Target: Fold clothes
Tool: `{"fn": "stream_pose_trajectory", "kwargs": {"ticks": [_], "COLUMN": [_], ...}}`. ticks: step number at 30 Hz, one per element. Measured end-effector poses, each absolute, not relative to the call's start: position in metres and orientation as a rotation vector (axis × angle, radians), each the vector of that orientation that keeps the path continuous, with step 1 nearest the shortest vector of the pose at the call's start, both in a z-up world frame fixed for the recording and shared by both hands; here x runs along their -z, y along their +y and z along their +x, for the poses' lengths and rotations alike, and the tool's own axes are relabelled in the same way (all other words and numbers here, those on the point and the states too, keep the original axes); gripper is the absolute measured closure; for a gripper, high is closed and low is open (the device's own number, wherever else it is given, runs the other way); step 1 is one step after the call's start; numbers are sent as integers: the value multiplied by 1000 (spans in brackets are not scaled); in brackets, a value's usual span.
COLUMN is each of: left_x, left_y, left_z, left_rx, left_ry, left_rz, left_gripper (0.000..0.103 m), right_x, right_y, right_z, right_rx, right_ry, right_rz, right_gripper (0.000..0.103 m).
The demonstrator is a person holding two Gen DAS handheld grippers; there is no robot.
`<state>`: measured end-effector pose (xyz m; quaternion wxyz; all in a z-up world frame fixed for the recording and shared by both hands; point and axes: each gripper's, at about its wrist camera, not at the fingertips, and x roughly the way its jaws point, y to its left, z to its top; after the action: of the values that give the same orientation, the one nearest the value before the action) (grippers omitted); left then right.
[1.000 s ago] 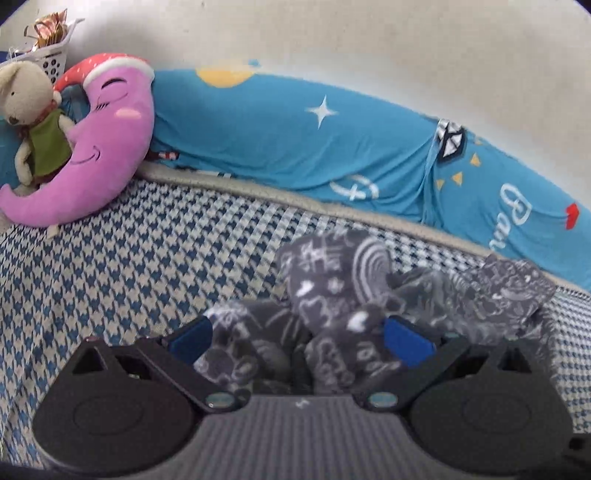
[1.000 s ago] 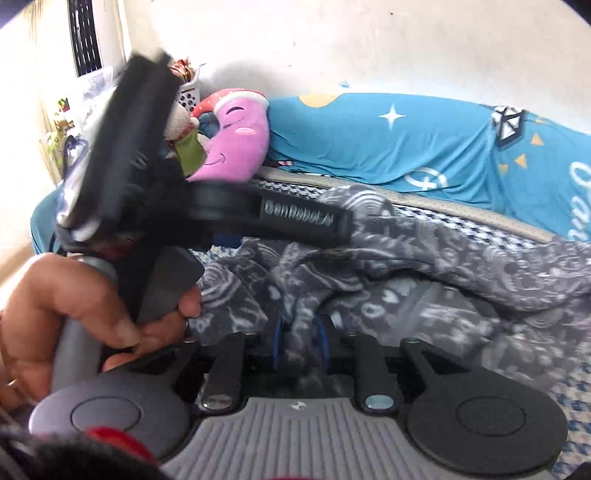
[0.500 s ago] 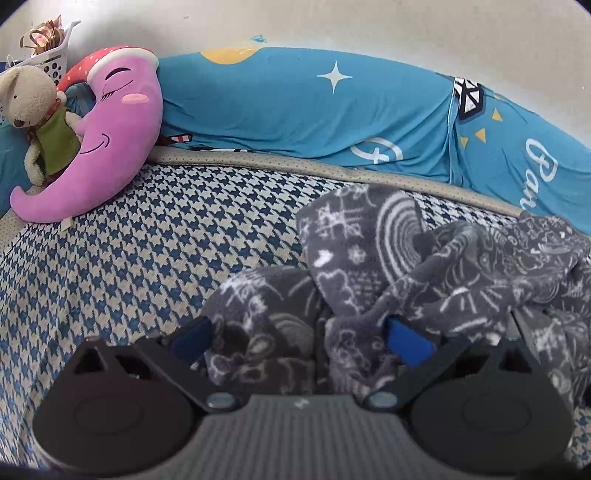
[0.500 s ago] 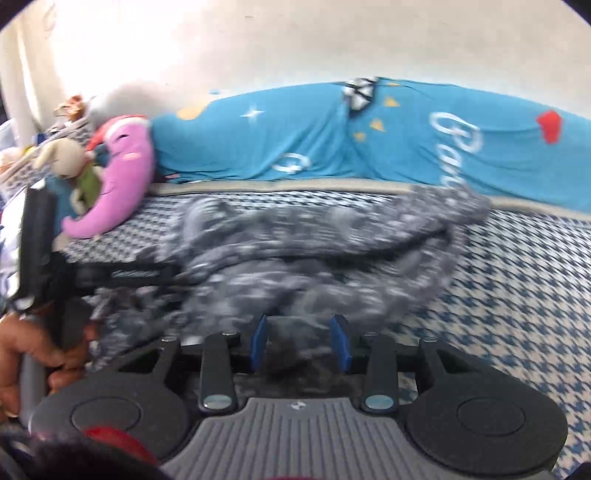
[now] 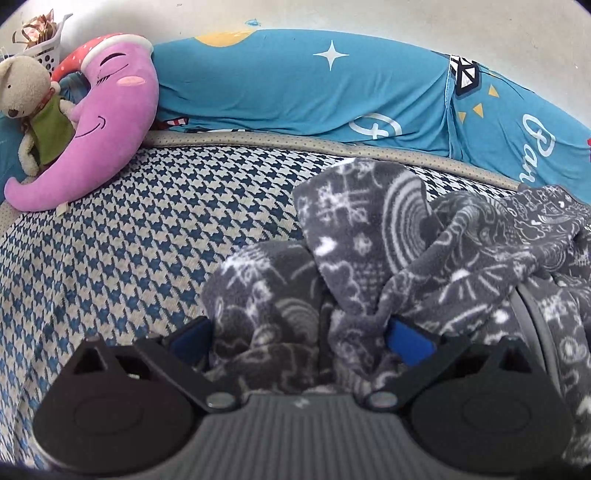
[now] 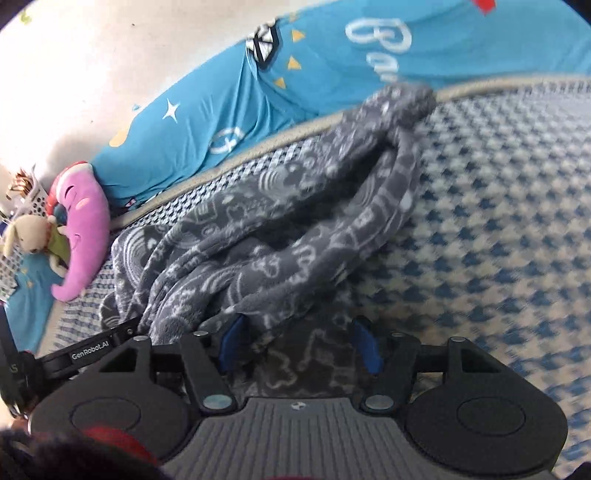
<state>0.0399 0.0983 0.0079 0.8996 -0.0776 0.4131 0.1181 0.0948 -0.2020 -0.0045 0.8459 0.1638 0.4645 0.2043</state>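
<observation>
**Grey patterned fleece bunched between both tools on the bed**

Nearest the left camera, the left tool (image 5: 301,341) has its blue-padded fingers (image 5: 408,341) spread wide, with folds of the grey patterned fleece garment (image 5: 362,236) heaped between them; the pads do not pinch the cloth. In the right wrist view, the right tool (image 6: 297,345) likewise stands with its blue fingers (image 6: 364,345) apart, the fleece lying across the gap and over the left pad, unclamped. The black body of the left tool, lettered "GenRobot.AI", shows at the lower left of that view, partly under the cloth.

The garment lies crumpled on the bed's blue-and-cream houndstooth cover (image 5: 122,240), stretching in a loose rope-like band away from the right tool toward the bed's far edge (image 6: 402,99).

Farther back, a pink moon-shaped plush pillow (image 5: 107,122) rests at the head corner with a beige stuffed bear (image 5: 29,99) leaning against it. A long blue printed bolster (image 5: 303,85) runs along the pale wall (image 5: 369,18), and a white basket (image 5: 46,51) sits behind the bear.
</observation>
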Motion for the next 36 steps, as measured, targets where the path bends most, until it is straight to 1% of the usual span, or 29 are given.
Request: {"fn": "stream_pose_trajectory", "kwargs": {"ticks": [2,4,7,10,14,16,17,19,20,28,36], "left_x": [-8,-7,-6,-6,-1,2,4,7,7,2,-15], "left_y": [99,99,99,100,103,104,104,103,101,87,57], "left_z": [40,40,38,37,38,38,38,37,36,33,34], "left_rx": [-240,-237,-229,-221,-206,-195,-191,-188,-189,-174,-145], "left_ry": [859,859,860,864,881,894,899,902,902,877,797], "left_rz": [-170,-164,-155,-158,-179,-192,-197,-201,-200,-187,-184], "left_gripper": [0,0,0,0,0,0,0,0,0,0,3], "right_x": [10,14,19,23,26,27,27,26,26,14,-19], "right_y": [-198,-192,-183,-174,-163,-157,-154,-150,-149,-143,-151], "right_z": [99,101,103,105,109,110,111,111,111,113,109], "right_rx": [-453,-467,-474,-476,-489,-504,-512,-528,-536,-590,-673], "right_ry": [993,993,985,968,944,931,925,915,910,859,738], "right_rz": [367,363,340,313,282,268,263,266,268,298,352], "right_gripper": [38,35,33,33,42,52,55,66,67,73,73]}}
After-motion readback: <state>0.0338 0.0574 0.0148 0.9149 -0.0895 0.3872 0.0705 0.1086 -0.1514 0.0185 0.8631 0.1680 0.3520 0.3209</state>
